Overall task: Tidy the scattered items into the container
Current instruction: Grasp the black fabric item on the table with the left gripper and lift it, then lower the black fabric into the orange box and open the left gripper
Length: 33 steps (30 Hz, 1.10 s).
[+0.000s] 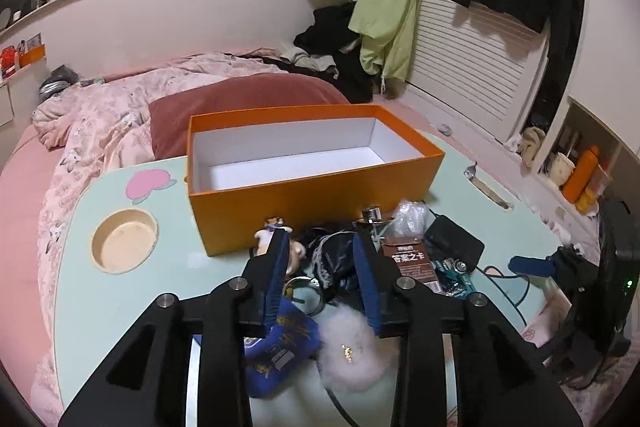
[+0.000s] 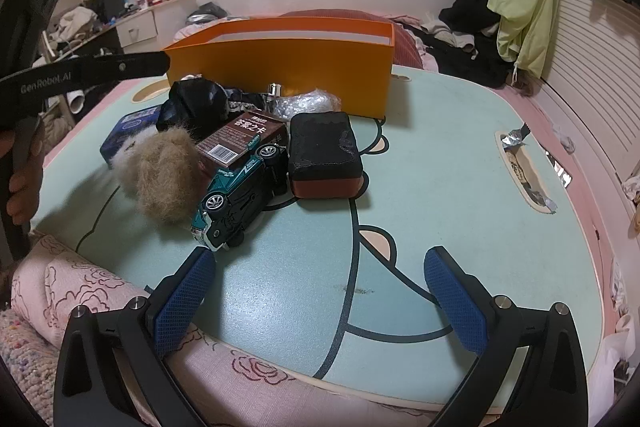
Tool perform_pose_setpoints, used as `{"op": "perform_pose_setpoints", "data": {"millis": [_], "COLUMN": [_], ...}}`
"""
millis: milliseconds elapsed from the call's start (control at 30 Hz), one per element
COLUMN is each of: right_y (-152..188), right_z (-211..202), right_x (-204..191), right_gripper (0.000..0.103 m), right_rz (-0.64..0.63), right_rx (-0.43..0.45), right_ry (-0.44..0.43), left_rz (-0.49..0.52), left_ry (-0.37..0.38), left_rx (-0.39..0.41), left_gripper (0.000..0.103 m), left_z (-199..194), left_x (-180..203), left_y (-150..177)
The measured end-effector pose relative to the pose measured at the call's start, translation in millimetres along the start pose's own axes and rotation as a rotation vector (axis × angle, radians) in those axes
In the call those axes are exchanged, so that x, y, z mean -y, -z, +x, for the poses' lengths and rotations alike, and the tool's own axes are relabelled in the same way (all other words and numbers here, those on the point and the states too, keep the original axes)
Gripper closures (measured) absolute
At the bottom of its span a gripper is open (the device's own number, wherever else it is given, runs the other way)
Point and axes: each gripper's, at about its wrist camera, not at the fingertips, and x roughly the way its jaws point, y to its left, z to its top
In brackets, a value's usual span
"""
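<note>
Now the left gripper point(image 1: 322, 247) stands partly parted above the pile, pads gripping nothing that I can see. Right under it: a fluffy pale pompom point(image 1: 354, 351), soft and round, beside a blue pouch point(image 1: 280, 343) and dark satin cloth point(image 1: 336, 259). Just beyond sits the box point(image 1: 304, 203), orange card, white inside, empty. Right gripper point(image 2: 320, 291) gapes wide over bare table point(image 2: 440, 187); the green toy car point(image 2: 240, 195) lies tipped just ahead.
</note>
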Motion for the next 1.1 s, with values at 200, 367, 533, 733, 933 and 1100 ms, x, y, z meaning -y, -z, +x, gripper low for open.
{"op": "perform_pose_setpoints", "data": {"millis": [200,367,533,733,933,1100], "right_y": [0,0,-2,-2,-1,-1], "right_z": [0,0,1,1,1,1], "right_x": [0,0,-1,-2,-1,-1], "right_gripper": [0.000,0.000,0.000,0.000,0.000,0.000], "right_rz": [0.001,0.002,0.002,0.003,0.004,0.005], "right_rx": [0.000,0.001,0.001,0.001,0.001,0.001], "right_ry": [-0.001,-0.002,-0.002,-0.003,-0.003,-0.004], "left_rz": [0.154,0.062,-0.004,-0.014,-0.055,-0.089], "left_ry": [-0.056,-0.019,0.063,0.039,0.001,-0.066], "left_rx": [-0.094,-0.141,-0.022,0.149,0.198,0.132], "left_gripper": [0.038,0.079,0.080,0.080,0.079,0.061], "left_z": [32,41,0,-37,2,46], "left_x": [36,22,9,-2,-25,-36], "left_y": [1,-3,-26,-85,-120,-114]}}
